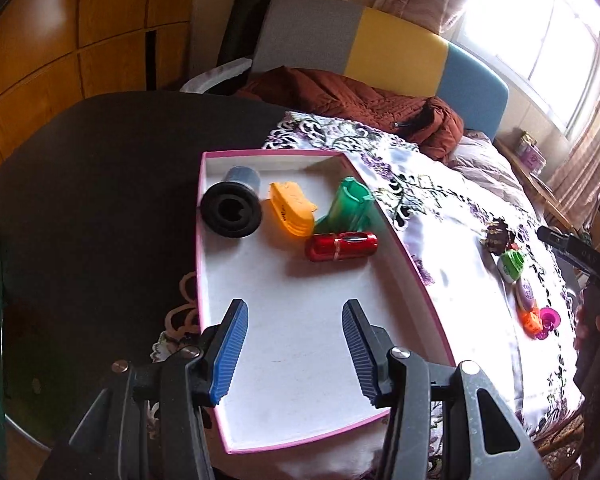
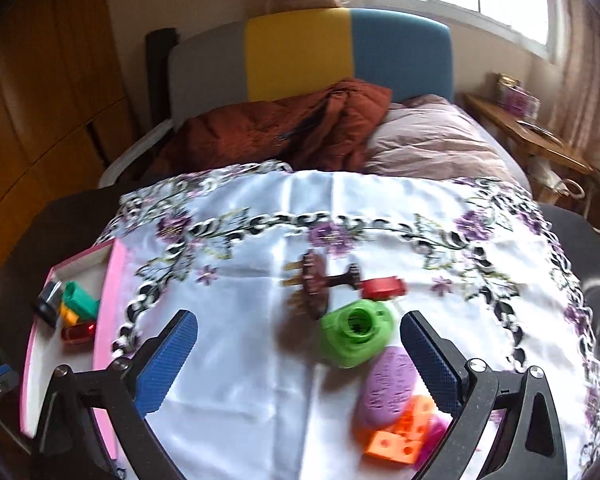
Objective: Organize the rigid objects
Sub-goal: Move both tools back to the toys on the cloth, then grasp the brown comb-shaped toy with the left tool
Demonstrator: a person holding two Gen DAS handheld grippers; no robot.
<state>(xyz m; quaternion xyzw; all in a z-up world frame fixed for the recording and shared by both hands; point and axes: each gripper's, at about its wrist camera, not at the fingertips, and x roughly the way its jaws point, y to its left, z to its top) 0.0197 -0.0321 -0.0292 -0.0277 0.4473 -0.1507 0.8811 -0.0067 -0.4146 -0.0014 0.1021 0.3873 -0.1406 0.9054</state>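
Left wrist view looks down into a shallow white cardboard tray with a pink rim [image 1: 384, 216], the landmark for all else. Inside its far end lie four rigid things: a black ribbed plastic spool with a grey barrel [image 1: 231, 204] in the far left corner, a translucent orange ridged plastic clip [image 1: 291, 209] just right of it, a green fluted plastic tube [image 1: 346, 204] leaning against the tray's right wall, and a glossy red cylindrical case with a metallic band [image 1: 341, 246] lying flat in front of the tube. The left gripper [image 1: 295, 350] hovers over the tray's bare near half, its blue ribbed pads parted with nothing between them.

Right of the tray, on a white satin cloth embroidered with purple flowers [image 2: 260, 380], the loose things wait: a dark brown toothed hair clip [image 2: 314, 288], a small red block [image 2: 382, 287], a lime-green round plastic piece with a hollow centre [image 2: 356, 336], a lilac oval embossed pad [image 2: 388, 386], an orange perforated plastic block [image 2: 400, 436] and a magenta piece [image 2: 434, 436], perhaps a ring; blur hides its form. The right gripper [image 2: 299, 360] stands spread wide above the cloth, empty, the green piece and lilac pad lying between its blue cross-hatched pads untouched.
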